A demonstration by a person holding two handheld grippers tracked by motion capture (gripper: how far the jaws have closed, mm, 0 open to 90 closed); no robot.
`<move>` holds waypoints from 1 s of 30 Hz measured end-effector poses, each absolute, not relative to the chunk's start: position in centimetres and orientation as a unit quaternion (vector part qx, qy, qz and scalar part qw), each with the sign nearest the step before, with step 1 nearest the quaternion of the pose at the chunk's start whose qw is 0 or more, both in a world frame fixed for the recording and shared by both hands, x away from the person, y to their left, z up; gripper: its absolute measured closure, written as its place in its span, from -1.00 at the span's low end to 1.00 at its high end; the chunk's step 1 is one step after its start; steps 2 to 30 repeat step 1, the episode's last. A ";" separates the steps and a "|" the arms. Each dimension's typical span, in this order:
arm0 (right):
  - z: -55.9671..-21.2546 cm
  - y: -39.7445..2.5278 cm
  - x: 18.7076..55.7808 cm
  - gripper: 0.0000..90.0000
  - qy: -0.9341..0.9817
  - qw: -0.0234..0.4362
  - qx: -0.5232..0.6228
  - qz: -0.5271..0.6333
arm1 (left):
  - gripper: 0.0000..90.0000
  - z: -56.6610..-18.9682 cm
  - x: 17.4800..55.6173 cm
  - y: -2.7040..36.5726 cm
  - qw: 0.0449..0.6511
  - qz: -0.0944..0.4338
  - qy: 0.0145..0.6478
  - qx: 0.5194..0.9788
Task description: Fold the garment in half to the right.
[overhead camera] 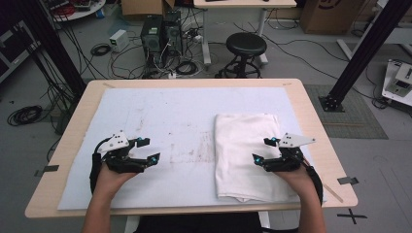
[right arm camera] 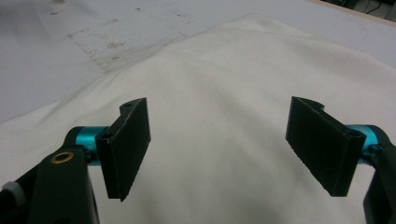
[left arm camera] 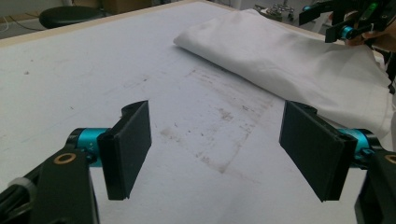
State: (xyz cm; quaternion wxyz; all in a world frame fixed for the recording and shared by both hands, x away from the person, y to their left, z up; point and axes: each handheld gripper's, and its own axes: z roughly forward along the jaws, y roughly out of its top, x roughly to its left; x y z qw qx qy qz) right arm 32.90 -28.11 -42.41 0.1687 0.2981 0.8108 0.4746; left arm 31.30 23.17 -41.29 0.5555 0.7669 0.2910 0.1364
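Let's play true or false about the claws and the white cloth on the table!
1. The white cloth lies folded on the table's right half. True.
2. The left claw is squeezing the cloth. False: it is open over the bare white mat, apart from the cloth.
3. The right claw is open above the cloth. True.
4. A red cup stands on the mat. False: just the cloth lies there.
5. A black stool stands beyond the table. True.

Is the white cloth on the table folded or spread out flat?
Folded. The white cloth lies as a narrow rectangle with layered edges at its near end, on the mat's right half.
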 end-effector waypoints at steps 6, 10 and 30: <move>-42.4 -28.1 32.9 -0.50 0.811 0.168 0.298 0.474 | -0.44 -41.3 31.3 23.1 0.555 0.136 0.290 0.767; -42.4 -28.1 32.9 -0.50 0.811 0.168 0.298 0.474 | -0.44 -41.3 31.3 23.1 0.555 0.136 0.290 0.767; -42.4 -28.1 32.9 -0.50 0.811 0.168 0.298 0.474 | -0.44 -41.3 31.3 23.1 0.555 0.136 0.290 0.767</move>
